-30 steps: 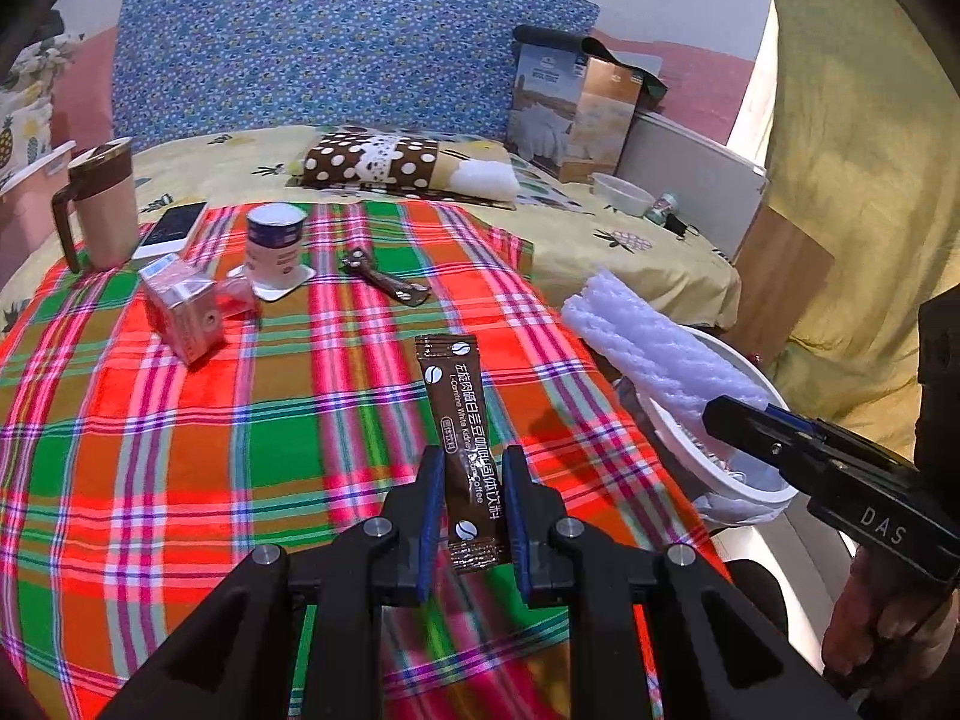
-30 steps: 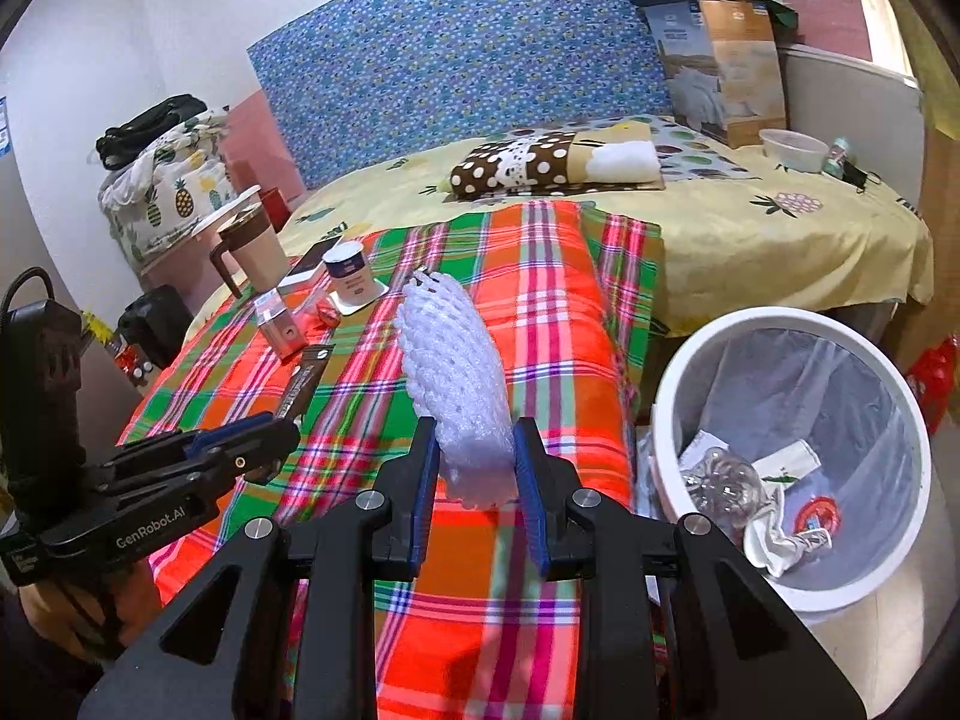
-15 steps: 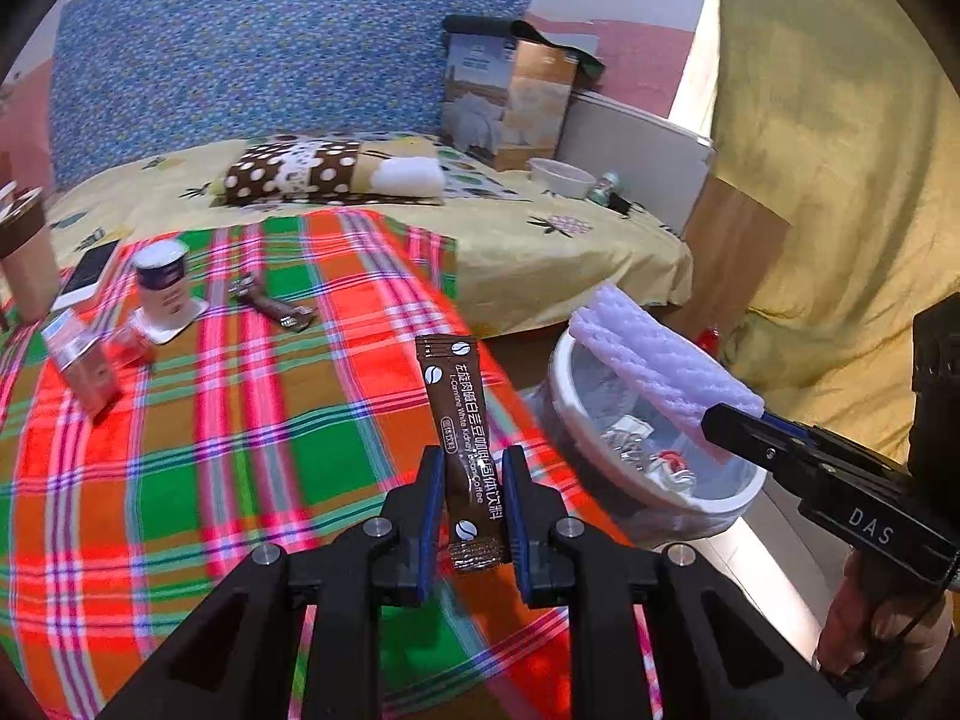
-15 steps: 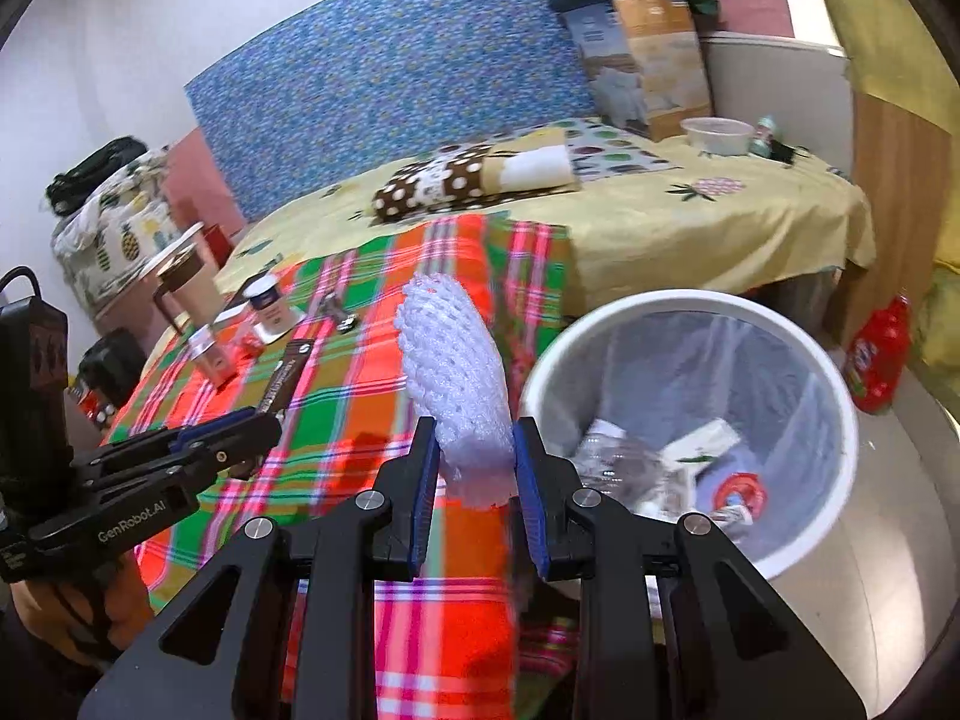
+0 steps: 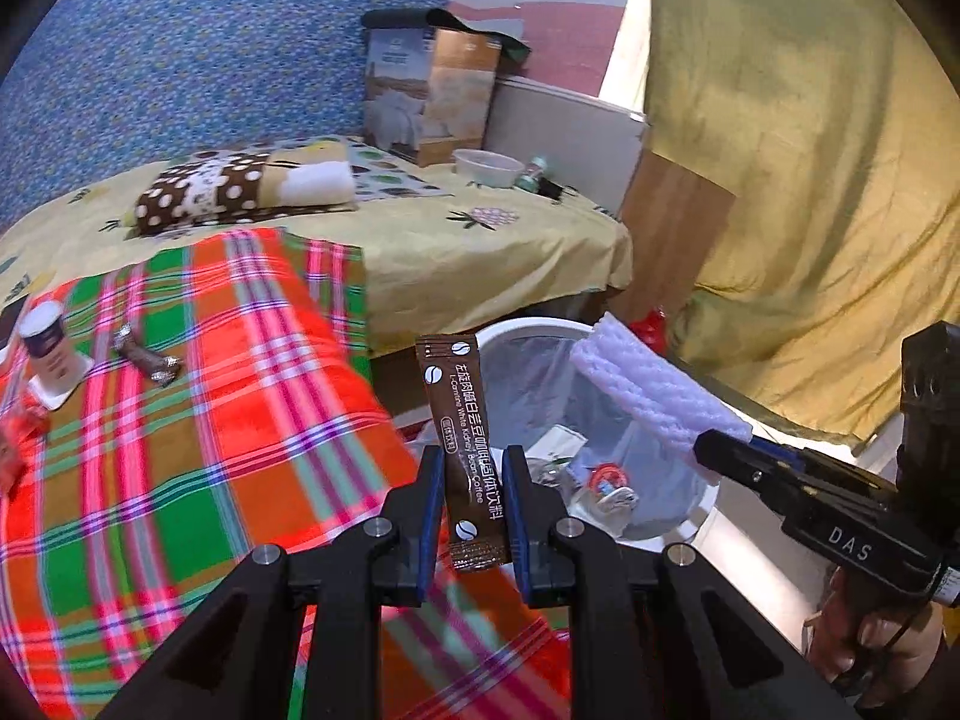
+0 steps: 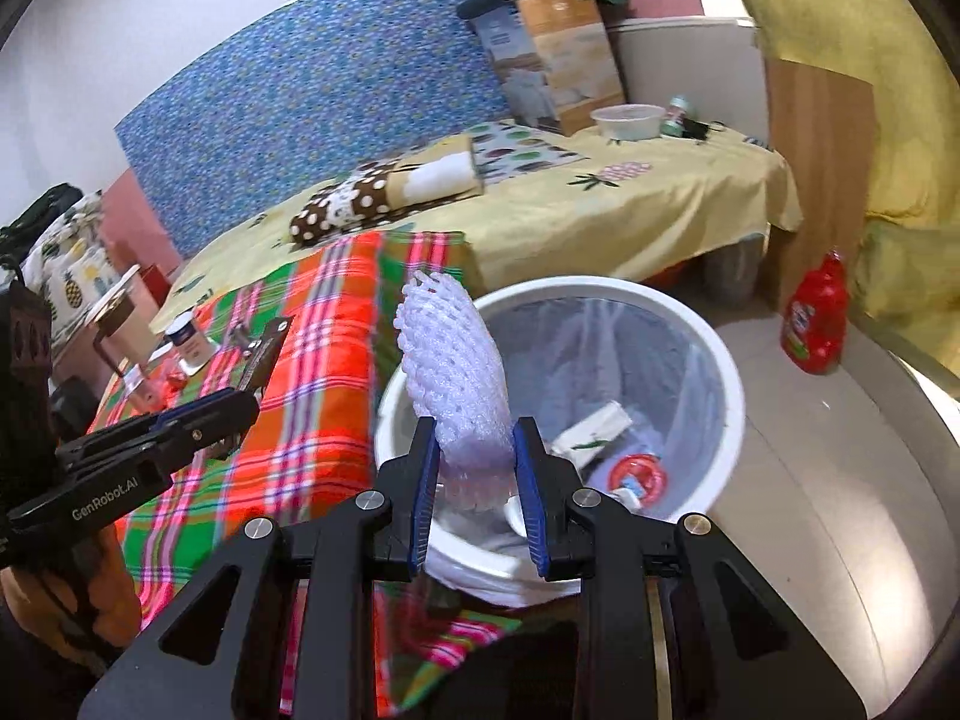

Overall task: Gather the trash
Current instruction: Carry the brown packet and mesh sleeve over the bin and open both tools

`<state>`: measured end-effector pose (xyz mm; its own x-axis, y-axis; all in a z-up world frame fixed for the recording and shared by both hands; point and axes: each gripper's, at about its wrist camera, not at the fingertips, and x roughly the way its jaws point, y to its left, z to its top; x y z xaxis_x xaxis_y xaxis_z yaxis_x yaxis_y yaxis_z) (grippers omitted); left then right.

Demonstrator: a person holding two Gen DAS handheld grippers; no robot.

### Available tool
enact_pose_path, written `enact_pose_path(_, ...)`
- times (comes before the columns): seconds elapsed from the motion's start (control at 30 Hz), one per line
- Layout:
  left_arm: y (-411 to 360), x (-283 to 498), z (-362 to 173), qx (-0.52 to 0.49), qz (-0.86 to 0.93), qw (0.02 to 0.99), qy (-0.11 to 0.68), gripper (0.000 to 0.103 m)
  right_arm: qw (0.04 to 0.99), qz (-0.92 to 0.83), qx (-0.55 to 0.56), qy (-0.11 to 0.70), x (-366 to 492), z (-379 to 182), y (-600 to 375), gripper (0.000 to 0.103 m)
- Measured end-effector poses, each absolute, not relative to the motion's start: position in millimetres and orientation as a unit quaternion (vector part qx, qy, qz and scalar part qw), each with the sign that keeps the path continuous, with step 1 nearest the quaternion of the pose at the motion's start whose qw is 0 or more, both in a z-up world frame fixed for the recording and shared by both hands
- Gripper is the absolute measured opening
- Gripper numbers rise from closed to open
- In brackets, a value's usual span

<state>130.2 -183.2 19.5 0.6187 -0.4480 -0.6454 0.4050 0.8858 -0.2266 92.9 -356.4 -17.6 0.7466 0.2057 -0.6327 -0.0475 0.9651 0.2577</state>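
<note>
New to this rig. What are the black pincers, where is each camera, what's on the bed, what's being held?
No robot arm here: a person holds a two-finger gripper in each hand, and each carries a fisheye camera looking along its fingers.

In the left wrist view, the left gripper is shut on a brown coffee sachet. In the right wrist view, the right gripper is shut on a white foam net sleeve, at the near rim of a white lined trash bin that already holds some rubbish.

On the plaid blanket lie a small white-lidded cup and a candy wrapper. A red bottle stands on the floor.
</note>
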Motion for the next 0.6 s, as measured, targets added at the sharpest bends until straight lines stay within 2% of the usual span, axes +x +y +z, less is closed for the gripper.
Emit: enact_pose_path(0.6,-249.5,173.1,-16.3,-0.01,-0.294,0.868,0.399,0.02,0.913,0.02,0.128,0.387,106.7,-41.2,-387.5,0.028)
